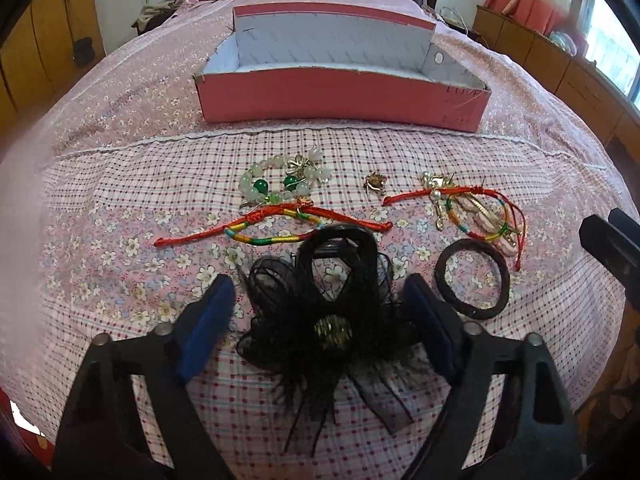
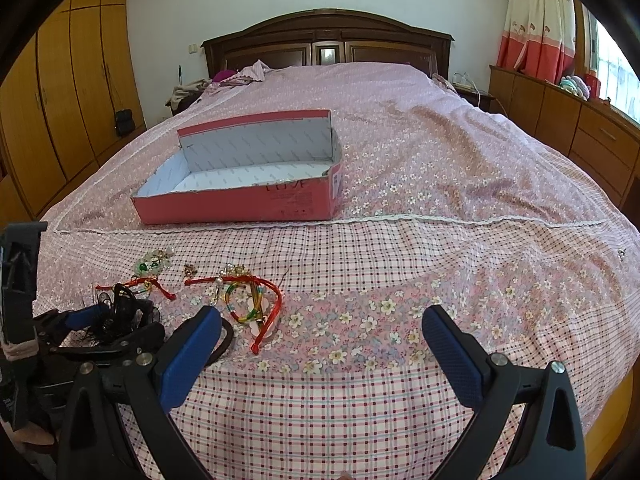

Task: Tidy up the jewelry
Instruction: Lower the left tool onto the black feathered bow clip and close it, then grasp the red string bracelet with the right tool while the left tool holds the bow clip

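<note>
nearest side of pink box [image 1: 340, 96], on bedspread [image 1: 120, 184]: black lace hair flower [image 1: 324, 320] lies between spread pads of left tongs [image 1: 320, 316], jaws wide, nothing pinched yet. judged light, floppy, snag-prone; firmest hold likely gold centre, not lace edge. right tongs [image 2: 320, 344] wide open, holding nothing, over bare cloth, further from box than red cord bracelet [image 2: 256, 300]. bead bracelet [image 1: 276, 184] closer to box, likely hard, slippery.
</note>
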`<state>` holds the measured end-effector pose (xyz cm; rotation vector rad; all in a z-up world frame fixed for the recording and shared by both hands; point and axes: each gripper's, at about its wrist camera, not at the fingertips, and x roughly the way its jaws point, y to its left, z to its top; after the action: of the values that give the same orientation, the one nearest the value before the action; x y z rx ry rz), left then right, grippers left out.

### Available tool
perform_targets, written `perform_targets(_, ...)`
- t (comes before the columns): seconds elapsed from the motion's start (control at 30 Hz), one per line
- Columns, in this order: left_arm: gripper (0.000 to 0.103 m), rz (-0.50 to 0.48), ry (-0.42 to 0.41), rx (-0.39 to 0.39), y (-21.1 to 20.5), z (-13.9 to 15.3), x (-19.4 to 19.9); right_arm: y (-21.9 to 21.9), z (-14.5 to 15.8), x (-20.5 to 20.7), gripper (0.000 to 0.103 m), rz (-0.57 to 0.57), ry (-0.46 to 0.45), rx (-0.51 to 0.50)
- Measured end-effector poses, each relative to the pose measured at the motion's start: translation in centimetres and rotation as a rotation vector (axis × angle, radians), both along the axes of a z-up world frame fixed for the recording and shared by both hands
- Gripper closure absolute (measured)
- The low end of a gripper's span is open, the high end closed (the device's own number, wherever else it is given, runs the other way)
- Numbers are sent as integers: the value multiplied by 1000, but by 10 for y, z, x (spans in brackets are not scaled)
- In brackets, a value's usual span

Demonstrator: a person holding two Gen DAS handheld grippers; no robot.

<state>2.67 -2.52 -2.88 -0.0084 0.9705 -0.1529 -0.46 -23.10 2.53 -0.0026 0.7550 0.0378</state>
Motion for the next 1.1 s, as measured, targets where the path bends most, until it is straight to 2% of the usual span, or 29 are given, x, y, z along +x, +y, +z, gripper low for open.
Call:
perform_targets(0.03, 39, -6, 0, -1, 0, 0, 0, 0, -1, 1, 3, 2, 4, 0)
perform_targets(0.23, 62, -23, -16, -32, 5, 3, -4, 2, -5, 6, 13, 24, 35, 20)
perform_targets(0.63, 74, 1, -89, -18, 26, 23, -17, 12, -14, 23, 34, 94, 108, 54)
perform_targets(0.8, 75, 12, -96, -25, 30, 26, -15, 13, -23, 36, 44, 102, 152, 75)
perform_targets(0.9, 75, 16, -97, -29, 33, 27, -14, 12, -30, 43, 56, 103, 186, 94)
perform_targets(1.0, 75, 16, -96, -33, 34, 27, -14, 10, -35, 47, 72, 112, 203, 123)
perform_targets(1.03, 75, 16, -96, -33, 34, 26, -13, 11, -35, 48, 82, 119, 203, 132)
perform_targets(1.1, 75, 17, -95, -36, 35, 27, -13, 13, -34, 47, 92, 136, 192, 131)
